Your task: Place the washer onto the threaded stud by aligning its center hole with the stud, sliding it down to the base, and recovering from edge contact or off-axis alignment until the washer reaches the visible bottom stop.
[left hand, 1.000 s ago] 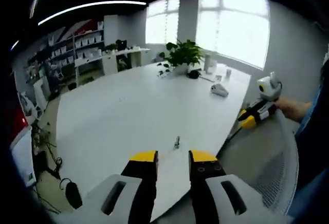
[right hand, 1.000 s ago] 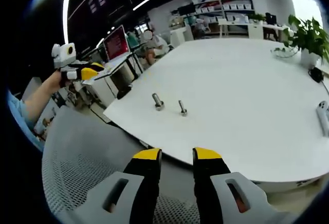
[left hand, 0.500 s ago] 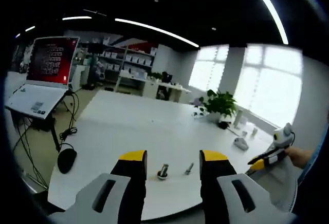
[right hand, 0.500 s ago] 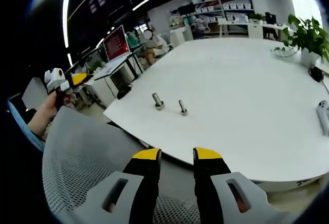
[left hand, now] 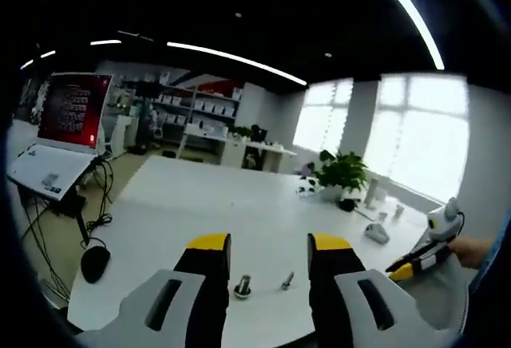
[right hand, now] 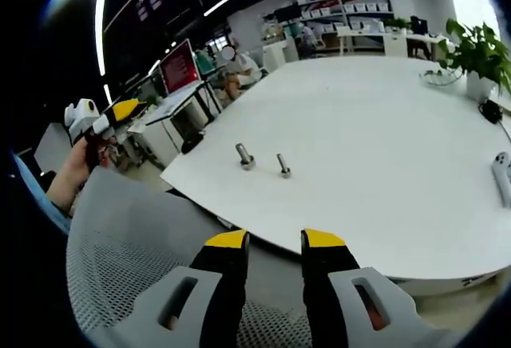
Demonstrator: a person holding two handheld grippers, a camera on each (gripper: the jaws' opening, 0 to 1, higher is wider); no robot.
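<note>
White tabletop [left hand: 239, 212] fills the left gripper view; left tongs [left hand: 259, 246] gape empty, threaded stud [left hand: 286, 281] and perhaps a washer-bearing bolt [left hand: 243, 286] at six o'clock. Right gripper view: right tongs [right hand: 267, 242] gape empty, stud [right hand: 283, 166] and bolt [right hand: 244, 156] at twelve o'clock.

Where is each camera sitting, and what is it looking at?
Left gripper view: rides the left gripper, facing across the white table toward the windows; its own fingers and the person's other hand show.
Right gripper view: rides the right gripper, held back over a mesh chair, facing the table's near edge; its fingers show.
Shared: the table, two upright studs, the potted plant.
</note>
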